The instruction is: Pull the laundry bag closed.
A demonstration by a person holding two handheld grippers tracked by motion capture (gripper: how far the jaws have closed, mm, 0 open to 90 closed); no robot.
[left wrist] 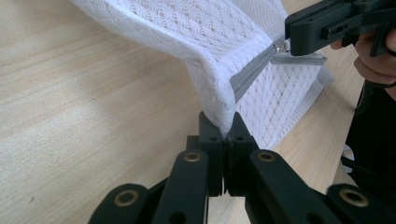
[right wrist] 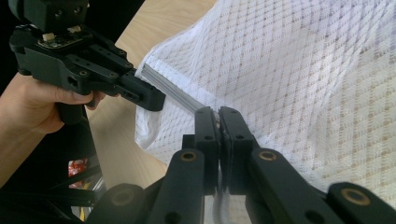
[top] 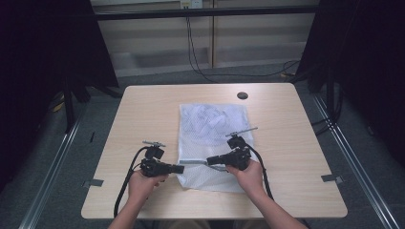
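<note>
A white mesh bag [top: 215,121] lies flat in the middle of the wooden table [top: 143,114], and something pale shows through the mesh at its far end. A grey zipper [left wrist: 252,71] runs along its near part. My left gripper [left wrist: 224,125] is shut on the bag's fabric at the zipper's end, lifting that corner off the table. My right gripper [right wrist: 217,113] is shut on the zipper pull, partway along the zipper [right wrist: 170,88]. In the high view the left gripper [top: 180,169] and right gripper [top: 210,160] point at each other, a short way apart.
A small black round cap [top: 242,95] sits in the tabletop near the far edge. Black curtains hang on both sides, and cables [top: 200,67] trail on the floor behind the table. Bare wood lies left and right of the bag.
</note>
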